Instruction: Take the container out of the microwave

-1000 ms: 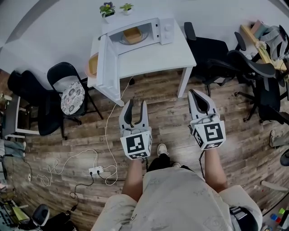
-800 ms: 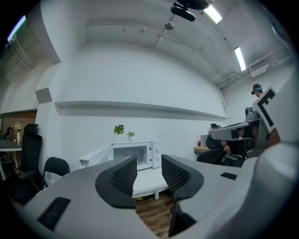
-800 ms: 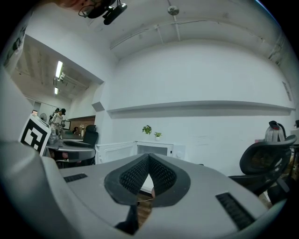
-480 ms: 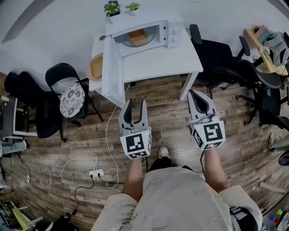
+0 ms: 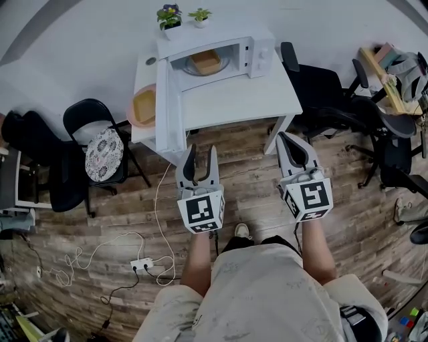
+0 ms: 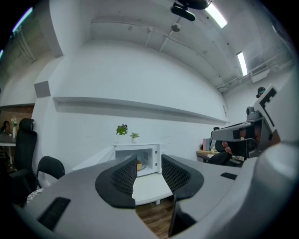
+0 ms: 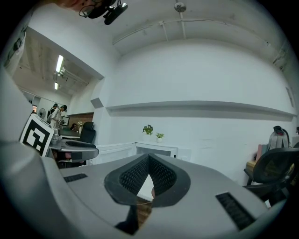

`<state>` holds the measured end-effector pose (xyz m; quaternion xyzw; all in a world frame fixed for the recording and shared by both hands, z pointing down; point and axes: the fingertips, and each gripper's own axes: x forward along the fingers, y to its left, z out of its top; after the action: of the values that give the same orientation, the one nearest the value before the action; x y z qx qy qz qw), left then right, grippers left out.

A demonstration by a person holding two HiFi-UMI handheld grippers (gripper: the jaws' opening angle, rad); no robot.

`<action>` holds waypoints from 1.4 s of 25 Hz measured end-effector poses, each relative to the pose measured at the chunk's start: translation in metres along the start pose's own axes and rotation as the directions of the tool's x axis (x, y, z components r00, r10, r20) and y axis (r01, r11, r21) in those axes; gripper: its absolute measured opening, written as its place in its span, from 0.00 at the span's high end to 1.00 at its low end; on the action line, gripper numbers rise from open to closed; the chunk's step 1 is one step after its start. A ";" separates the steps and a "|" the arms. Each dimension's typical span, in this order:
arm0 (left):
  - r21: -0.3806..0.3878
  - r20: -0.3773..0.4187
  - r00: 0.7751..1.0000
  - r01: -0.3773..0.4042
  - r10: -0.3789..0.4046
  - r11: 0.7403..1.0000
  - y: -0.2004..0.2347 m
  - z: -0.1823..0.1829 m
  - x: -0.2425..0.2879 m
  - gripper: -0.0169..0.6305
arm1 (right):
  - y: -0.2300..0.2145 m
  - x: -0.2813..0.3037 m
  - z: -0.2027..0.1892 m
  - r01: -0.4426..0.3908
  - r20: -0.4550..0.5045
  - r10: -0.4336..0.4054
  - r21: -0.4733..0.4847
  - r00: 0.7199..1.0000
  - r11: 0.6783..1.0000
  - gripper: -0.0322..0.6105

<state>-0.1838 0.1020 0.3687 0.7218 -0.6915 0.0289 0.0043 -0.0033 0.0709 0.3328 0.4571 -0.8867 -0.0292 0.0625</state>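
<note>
Grippers first. Left gripper (image 5: 200, 155): jaws spread, nothing between them. Its own view frames the microwave (image 5: 263, 48) straight through the gap. Right gripper (image 5: 284, 137): ribbed black pads pressed together at the tips, holding nothing.

Both grippers hang over the wood-plank floor, well short of the microwave and not yet at the table (image 5: 251, 100) that carries it.

Container (image 5: 205, 61) sits inside the microwave cavity on the round glass turntable. It is tan, shallow and squarish with rounded corners. It looks slightly wider across the cavity than deep, though the frames leave that unclear.

Key relation: the container lies dead ahead of the left gripper and ahead-left of the right one. The left gripper is nearer the cavity mouth and already spread, so it is the likelier one to reach in.

Microwave door (image 5: 170, 107) stands fully swung out on its left hinge, projecting toward the person just left of the left gripper's line. The reach probably has to pass to the right of that door edge.

Microwave shell is smooth white, with two small potted plants (image 5: 170, 15) on top.
</note>
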 end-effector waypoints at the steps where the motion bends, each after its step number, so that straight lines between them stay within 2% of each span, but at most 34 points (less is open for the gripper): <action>1: 0.001 0.002 1.000 0.003 -0.003 1.000 0.001 0.001 0.002 0.71 | 0.000 0.001 0.001 0.003 0.002 -0.003 0.000 1.000 1.000 0.93; 18: 0.036 0.015 1.000 0.015 -0.016 0.999 0.002 0.006 0.043 0.71 | -0.032 0.034 0.004 0.030 0.050 -0.031 0.022 0.998 0.999 0.93; 35: 0.069 -0.001 0.999 -0.038 0.038 0.997 -0.010 0.029 0.166 0.71 | -0.124 0.133 0.010 -0.028 0.059 0.025 0.058 0.998 0.998 0.93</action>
<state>-0.1659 -0.0646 0.3482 0.7083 -0.7036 0.0534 -0.0204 0.0191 -0.1092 0.3204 0.4460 -0.8946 -0.0154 0.0234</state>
